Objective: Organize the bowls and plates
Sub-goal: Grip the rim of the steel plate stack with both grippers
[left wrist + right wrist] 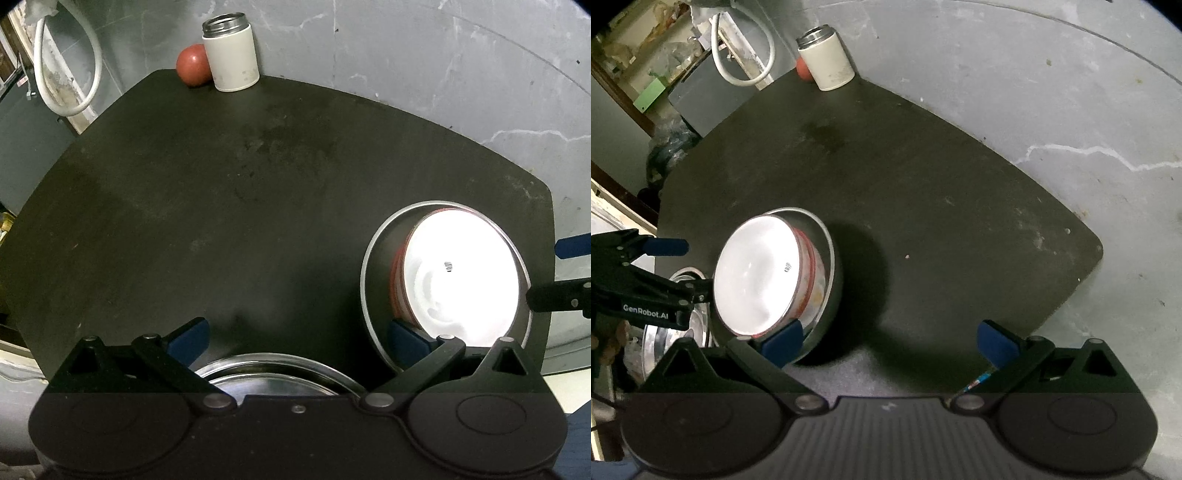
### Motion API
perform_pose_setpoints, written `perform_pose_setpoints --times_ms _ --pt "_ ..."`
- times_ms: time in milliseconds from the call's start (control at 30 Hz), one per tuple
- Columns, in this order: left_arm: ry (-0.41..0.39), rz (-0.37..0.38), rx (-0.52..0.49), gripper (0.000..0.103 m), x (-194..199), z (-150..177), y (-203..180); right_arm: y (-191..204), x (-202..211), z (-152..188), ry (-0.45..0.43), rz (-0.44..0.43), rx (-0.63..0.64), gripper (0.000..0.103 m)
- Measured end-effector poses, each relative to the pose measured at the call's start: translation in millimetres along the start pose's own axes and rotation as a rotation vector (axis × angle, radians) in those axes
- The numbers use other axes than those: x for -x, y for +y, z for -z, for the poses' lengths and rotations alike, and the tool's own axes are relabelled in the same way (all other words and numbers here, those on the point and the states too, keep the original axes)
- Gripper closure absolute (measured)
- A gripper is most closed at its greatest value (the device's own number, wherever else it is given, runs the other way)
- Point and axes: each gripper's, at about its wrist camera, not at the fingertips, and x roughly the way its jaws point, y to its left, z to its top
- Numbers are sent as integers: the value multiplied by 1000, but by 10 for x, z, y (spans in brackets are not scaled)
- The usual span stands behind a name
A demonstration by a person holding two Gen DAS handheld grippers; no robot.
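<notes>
While spread wide, both tools (297, 338) (888, 341) empty.

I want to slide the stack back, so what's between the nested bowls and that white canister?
Only bare dark tabletop lies between the nested bowls and the white canister. The right wrist view shows it clearest; the left wrist view agrees.

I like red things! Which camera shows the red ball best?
The left wrist view: the red ball looks big and mostly clear beside the white canister. In the right wrist view it is tiny, mostly hidden behind that canister.

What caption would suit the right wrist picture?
Open right gripper beside a white bowl nested in a steel bowl on a dark table.
</notes>
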Motion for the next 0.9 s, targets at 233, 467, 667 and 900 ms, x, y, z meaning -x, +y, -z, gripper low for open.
perform_pose_setpoints --times_ms 233,467,667,900 --pt "-7 -25 -17 8 -30 -30 -58 105 -69 -36 12 31 23 1" --pt "-19 13 -9 30 -22 -40 -44 128 -75 -42 7 27 15 7" --pt "-20 98 10 69 -7 -51 -90 97 -81 -48 3 -20 2 19" --pt "-23 139 53 94 -4 -40 -144 130 -67 -54 0 -87 13 48"
